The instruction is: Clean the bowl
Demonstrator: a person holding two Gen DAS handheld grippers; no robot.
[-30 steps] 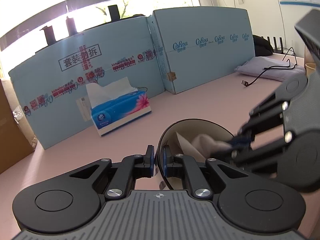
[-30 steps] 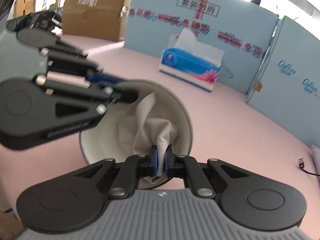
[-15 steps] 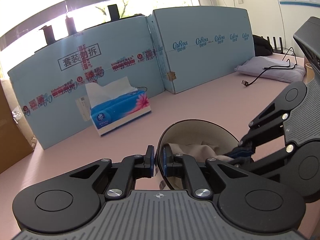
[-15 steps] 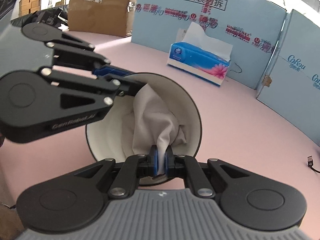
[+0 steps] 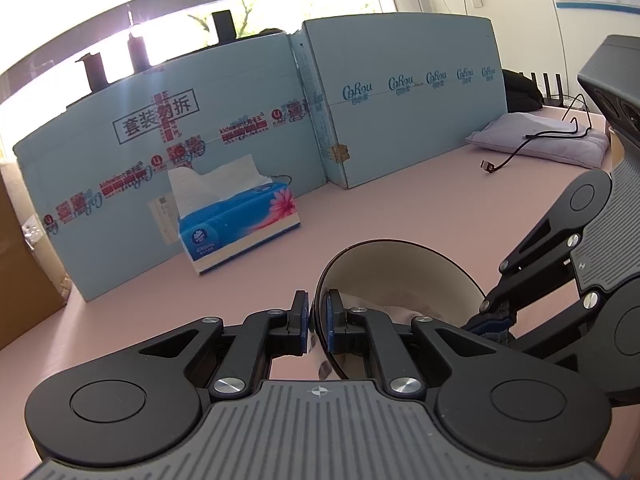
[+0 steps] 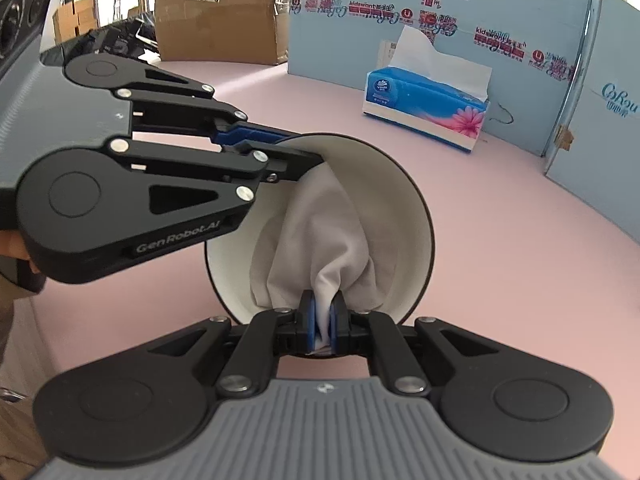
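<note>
The left claw (image 6: 304,152) pinches the bowl (image 6: 404,216) by its rim, tilted over the worktop (image 6: 500,248) — hard, glossy, likely slippery. The right claw (image 6: 323,322) grips a soft cloth (image 6: 320,236) inside it.

Bright daylight, blown-out glare at the window (image 5: 120,12); sharp focus, fisheye-bent edges

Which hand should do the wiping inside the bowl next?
Right, probably. The right gripper is shut on the white cloth, which already lies inside the dark-rimmed white bowl. The left gripper is shut on the bowl's rim, steadying it tilted above the pink table, so it should keep holding.
</note>
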